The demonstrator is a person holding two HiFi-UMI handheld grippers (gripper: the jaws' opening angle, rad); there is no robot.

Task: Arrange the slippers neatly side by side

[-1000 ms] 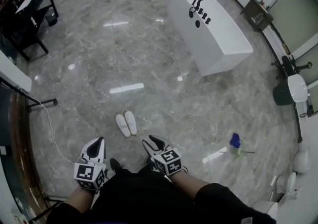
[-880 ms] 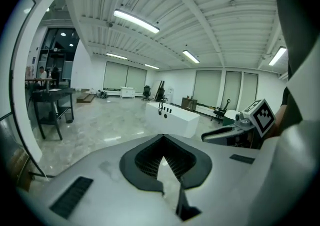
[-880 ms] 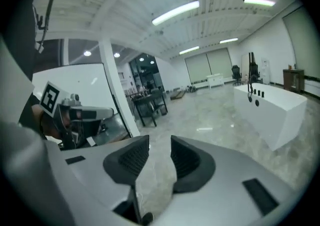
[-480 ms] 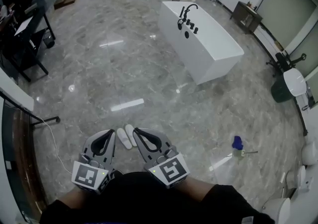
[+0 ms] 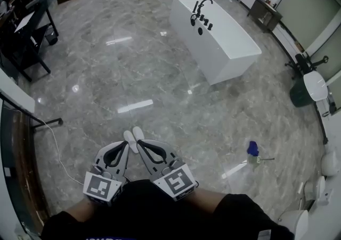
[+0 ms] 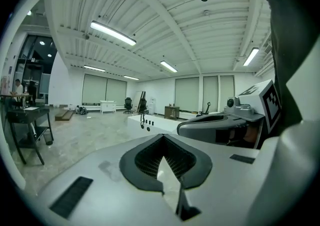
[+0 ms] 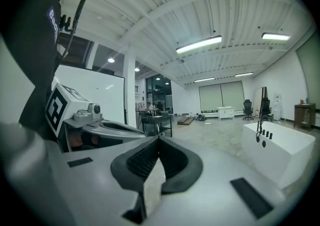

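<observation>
A pair of white slippers [image 5: 133, 134] lies side by side on the grey marble floor, just in front of the person; their near ends are hidden behind my grippers. My left gripper [image 5: 126, 146] and right gripper [image 5: 142, 142] are held close together in front of the person's dark-clothed body, above the slippers. In the left gripper view the left gripper [image 6: 162, 137] is shut, its tips meeting with nothing between them. The right gripper [image 7: 159, 139] in its own view is likewise shut and empty. Both point level across the room, not down at the floor.
A white bathtub [image 5: 218, 36] with a black tap stands further out on the floor. A blue item [image 5: 252, 149] lies to the right. A black desk [image 5: 21, 31] and a white cable [image 5: 56, 148] are at the left; a dark bin [image 5: 299, 98] is at the right.
Both grippers have come up and forward from beside the body and now cover the slippers' near ends. The right gripper's jaws have closed. The head camera has tilted slightly.
</observation>
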